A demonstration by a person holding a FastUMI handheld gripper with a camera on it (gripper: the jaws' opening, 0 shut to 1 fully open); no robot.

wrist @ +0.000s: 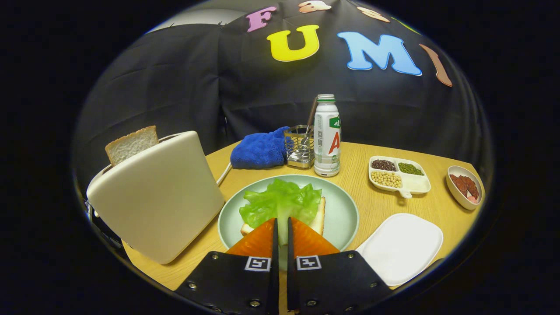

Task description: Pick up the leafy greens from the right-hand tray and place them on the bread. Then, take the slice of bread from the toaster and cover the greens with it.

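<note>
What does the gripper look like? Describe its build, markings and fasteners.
The gripper has two wedge-shaped fingers that taper forward, each mounted on a flat black plate. Each plate carries a square black-and-white marker near its inner edge and small round screws at its corners. The fingers stand nearly together with a thin slit between them, tips at the near edge of the leafy greens.

We find a staged booth dressed as a breakfast table, not a working kitchen: black cloth wall hangs directly behind a round wooden table. On it stand a toaster, a plate, a bottle, a wire utensil caddy, a divided dish of beans and a blue cloth.
</note>
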